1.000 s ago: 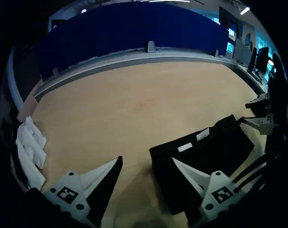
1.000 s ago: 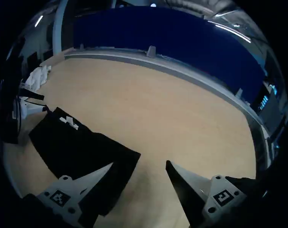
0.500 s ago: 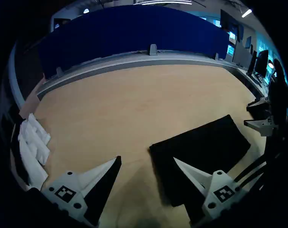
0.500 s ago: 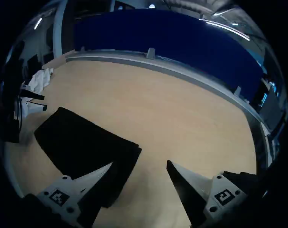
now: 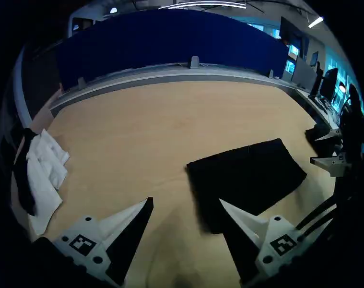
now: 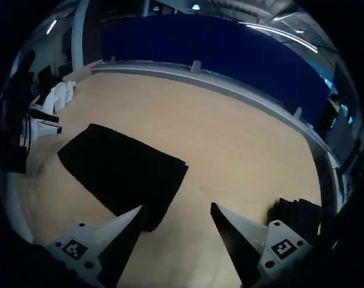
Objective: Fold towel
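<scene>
A black towel [image 5: 246,180] lies flat and folded on the wooden table [image 5: 158,125], just ahead and right of my left gripper [image 5: 185,201], which is open and holds nothing. In the right gripper view the same towel [image 6: 122,168] lies ahead and left of my right gripper [image 6: 177,207], also open, its left fingertip [image 6: 136,213] over the towel's near edge. The right gripper [image 5: 325,149] also appears at the right rim of the left gripper view, beside the towel's far corner. The left gripper [image 6: 47,122] sits near the left rim of the right gripper view.
A stack of white towels [image 5: 45,177] lies at the table's left side, with a dark strip beside it; the stack [image 6: 57,93] also shows far left. A dark cloth pile [image 6: 297,213] sits by my right finger. A blue partition [image 5: 172,41] runs behind the table.
Both grippers have drawn back from the towel. The white tags seen a second ago are hidden, and the towel now lies flat and farther away in both views.
</scene>
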